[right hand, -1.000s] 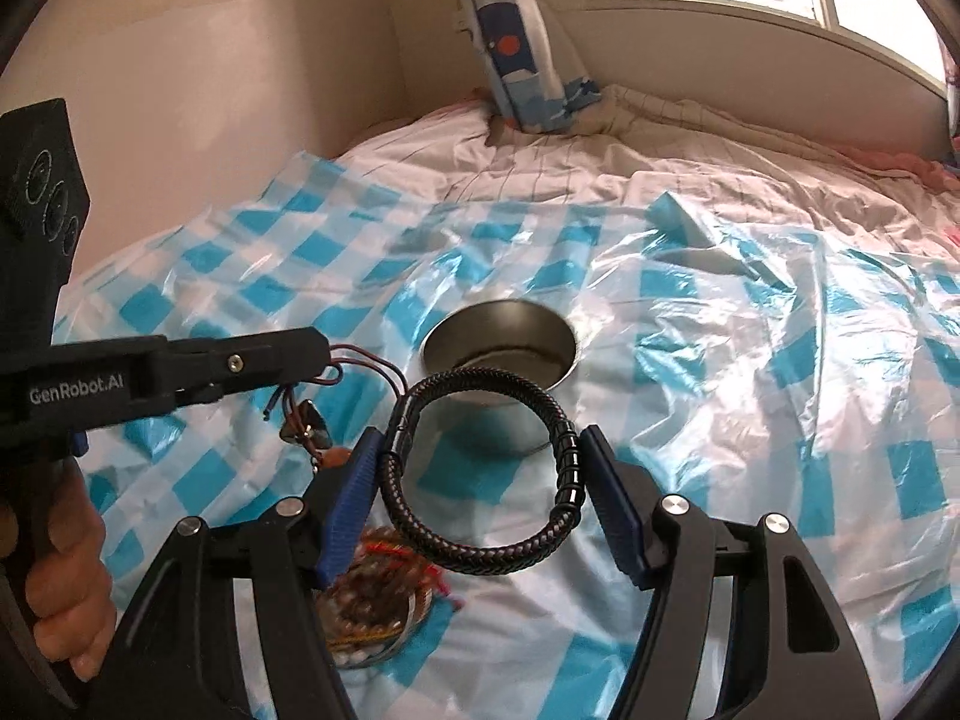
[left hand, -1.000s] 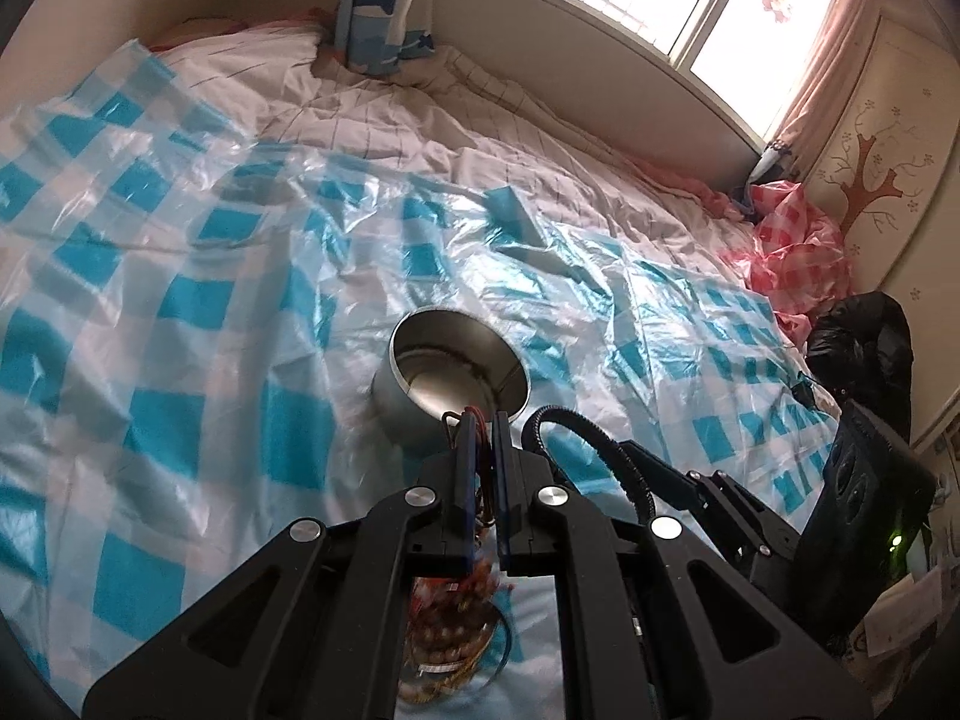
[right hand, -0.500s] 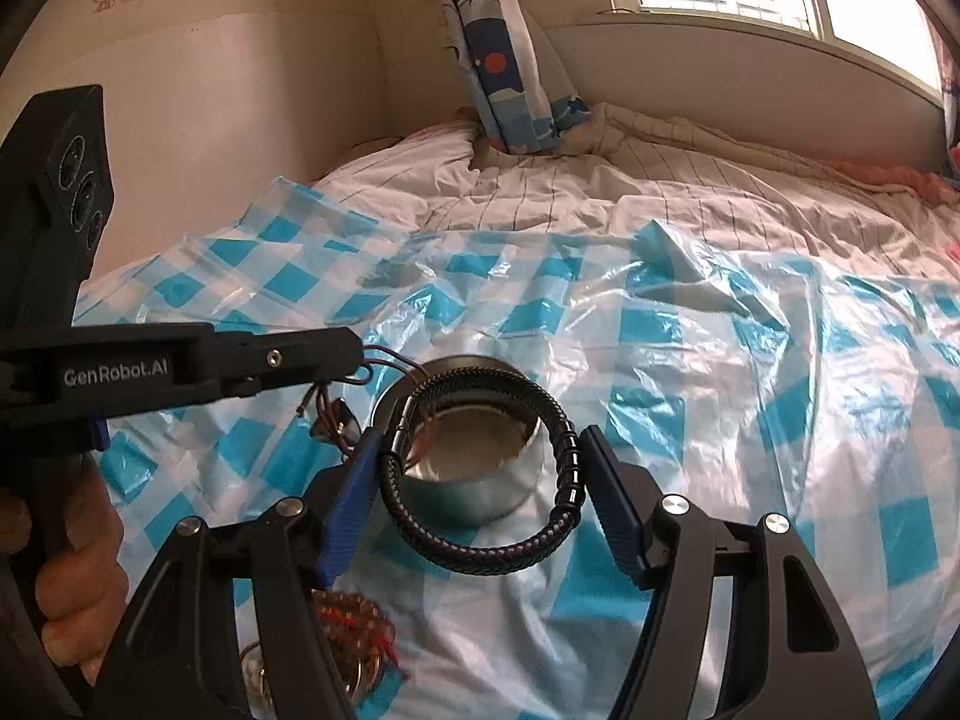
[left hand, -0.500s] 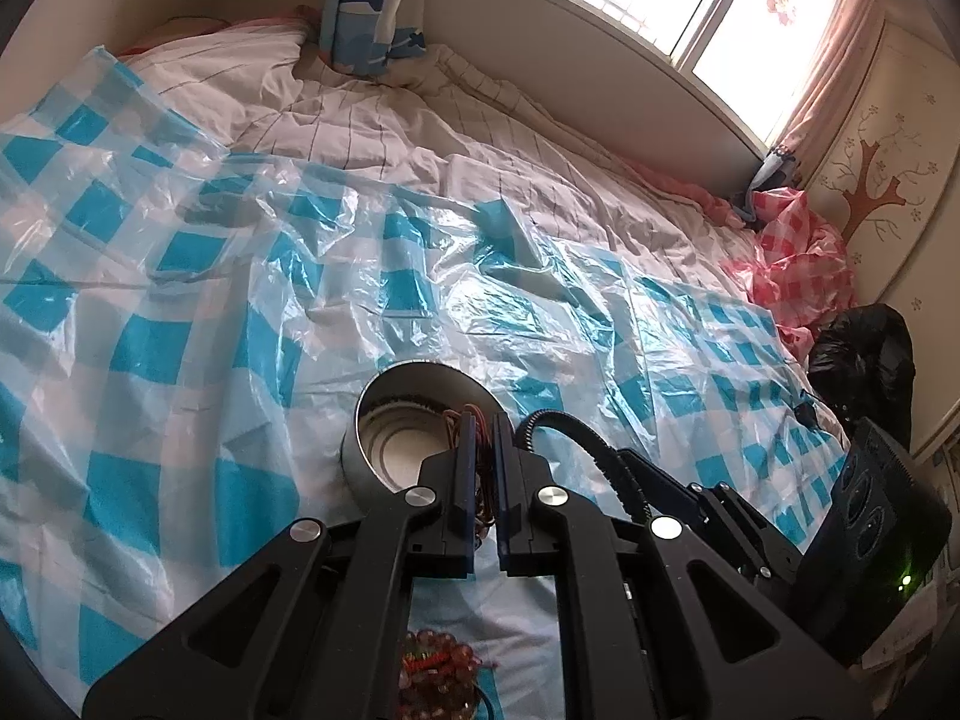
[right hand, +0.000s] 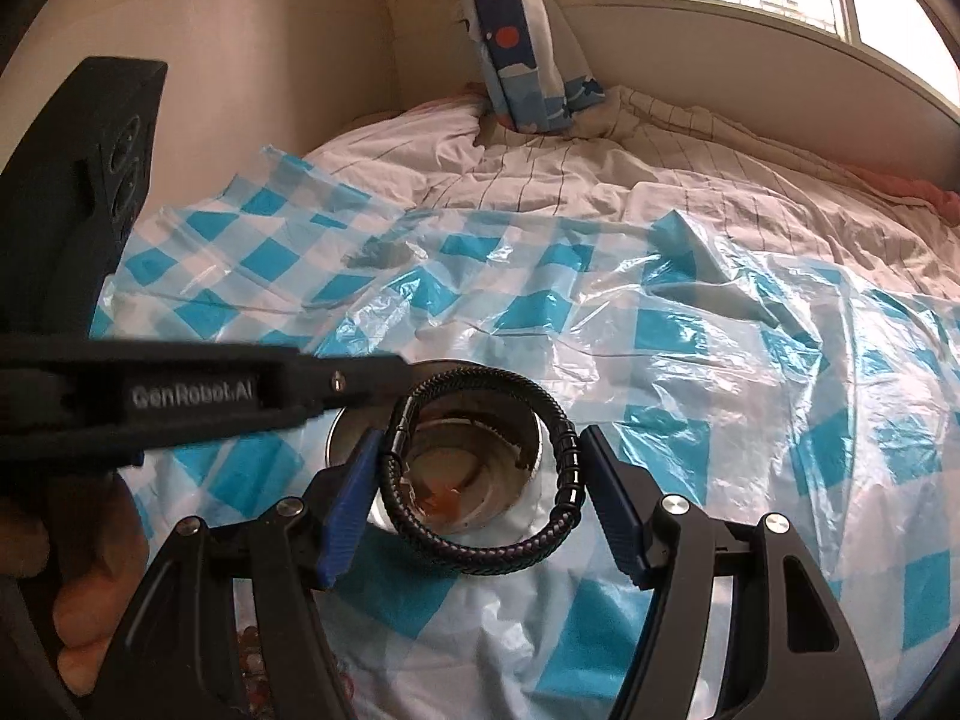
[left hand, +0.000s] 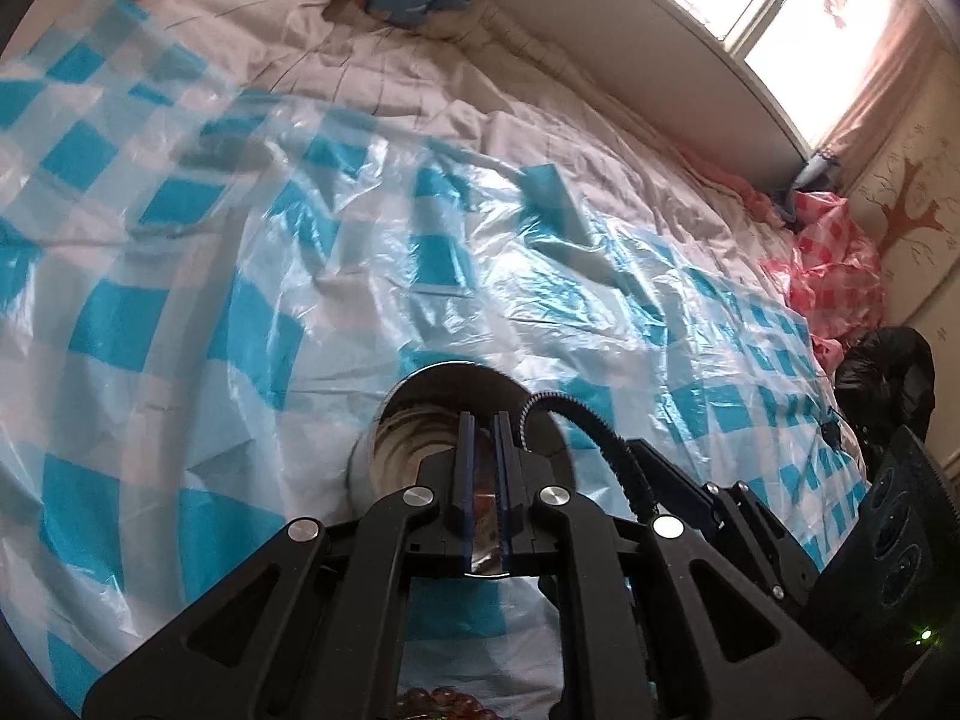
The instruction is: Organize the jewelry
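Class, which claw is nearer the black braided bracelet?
Right. The right claw grips the bracelet between its pads; the left claw has its tip beside the bracelet's far left edge.

I see a crinkly blue and white checked plastic sheet [left hand: 300,276] spread over a white bed cover [right hand: 630,180]. At 12 o'clock a blue cartoon curtain [right hand: 516,60] hangs. At 2 o'clock sits a pink checked bag [left hand: 834,264], beside a black bag [left hand: 888,372].

Both tools tilt downward side by side, the left tool [left hand: 483,420] with its jaws nearly together, the right tool [right hand: 480,468] spread wide, a bare hand [right hand: 66,564] gripping the left one's handle.
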A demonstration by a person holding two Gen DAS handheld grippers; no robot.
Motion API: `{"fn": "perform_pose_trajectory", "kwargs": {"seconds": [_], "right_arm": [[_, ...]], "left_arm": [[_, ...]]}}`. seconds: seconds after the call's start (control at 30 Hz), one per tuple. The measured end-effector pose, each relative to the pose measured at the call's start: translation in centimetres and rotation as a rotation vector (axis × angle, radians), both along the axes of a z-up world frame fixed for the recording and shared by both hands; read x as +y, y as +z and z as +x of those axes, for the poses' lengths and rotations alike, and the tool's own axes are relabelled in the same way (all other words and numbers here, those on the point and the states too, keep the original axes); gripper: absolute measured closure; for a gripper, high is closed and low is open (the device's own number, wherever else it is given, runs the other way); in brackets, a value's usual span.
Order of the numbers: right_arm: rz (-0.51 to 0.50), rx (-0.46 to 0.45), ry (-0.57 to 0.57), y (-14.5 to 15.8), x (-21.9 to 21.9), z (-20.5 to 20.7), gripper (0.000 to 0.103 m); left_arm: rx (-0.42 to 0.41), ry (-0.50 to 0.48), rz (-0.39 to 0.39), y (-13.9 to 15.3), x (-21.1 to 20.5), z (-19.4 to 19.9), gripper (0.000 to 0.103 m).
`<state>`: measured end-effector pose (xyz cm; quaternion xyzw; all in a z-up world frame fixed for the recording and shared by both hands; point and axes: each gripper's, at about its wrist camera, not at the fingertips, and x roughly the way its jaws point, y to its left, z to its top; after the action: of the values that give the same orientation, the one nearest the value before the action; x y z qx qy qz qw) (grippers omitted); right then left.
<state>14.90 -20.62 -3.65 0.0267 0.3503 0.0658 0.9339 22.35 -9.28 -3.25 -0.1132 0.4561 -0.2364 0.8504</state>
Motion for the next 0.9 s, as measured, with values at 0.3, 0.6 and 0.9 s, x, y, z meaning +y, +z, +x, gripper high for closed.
{"fn": "perform_pose_trajectory", "kwargs": {"seconds": [0.3,0.6,0.9], "right_arm": [[-0.052,0.048,0.059,-1.6,2.8,2.8,0.031],[-0.013,0.034,-0.003,1.8,1.0,-4.2,0.025],[-0.009,0.019,-0.070,2.6,-0.2,-13.9,0.017]], "left_arm": [[-0.070,0.094,0.031,2.2,3.6,-0.4,0.070],[-0.109,0.079,0.161,2.7,5.8,-3.5,0.048],[-0.133,0.037,0.271,1.5,7.6,-11.6,0.033]]}}
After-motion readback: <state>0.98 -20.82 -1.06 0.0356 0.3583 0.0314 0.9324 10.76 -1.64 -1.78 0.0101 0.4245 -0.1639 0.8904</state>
